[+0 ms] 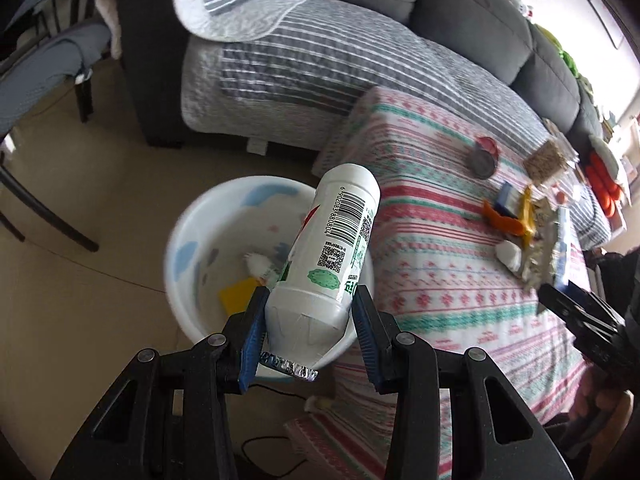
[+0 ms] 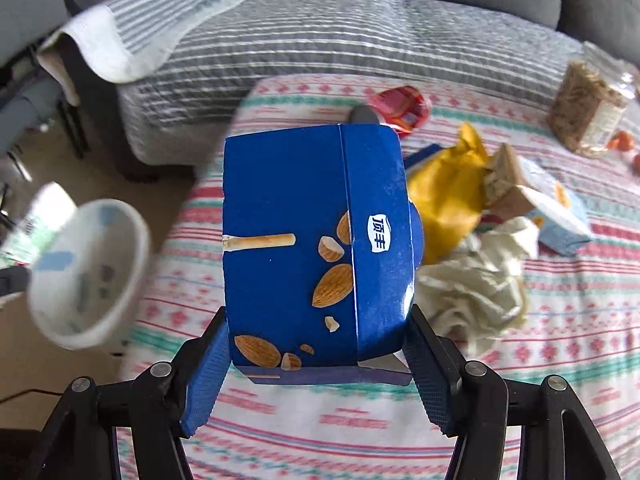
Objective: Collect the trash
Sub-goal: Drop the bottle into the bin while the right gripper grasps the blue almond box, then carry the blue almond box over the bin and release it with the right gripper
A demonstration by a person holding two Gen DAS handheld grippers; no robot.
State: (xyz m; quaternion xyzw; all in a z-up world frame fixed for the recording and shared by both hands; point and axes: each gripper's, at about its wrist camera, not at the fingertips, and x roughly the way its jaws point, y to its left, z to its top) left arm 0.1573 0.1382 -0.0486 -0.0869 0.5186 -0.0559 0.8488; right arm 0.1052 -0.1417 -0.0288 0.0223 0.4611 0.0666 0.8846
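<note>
Item: trash in both my claws

My left gripper [image 1: 308,334] is clamping a white bottle [image 1: 334,246] over the white bin [image 1: 176,240] (foil-capped); my right gripper [image 2: 316,364] is pinching a blue box [image 2: 304,240] beside that bin [image 2: 132,276].

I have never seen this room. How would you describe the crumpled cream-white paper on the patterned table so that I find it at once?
Start at the low table with the pink and green patterned cloth, in front of the grey sofa. Among the litter on it, the crumpled cream-white paper lies beside the yellow plastic wrapper and the torn light-blue carton. It alone is soft, wrinkled and unprinted.
</note>
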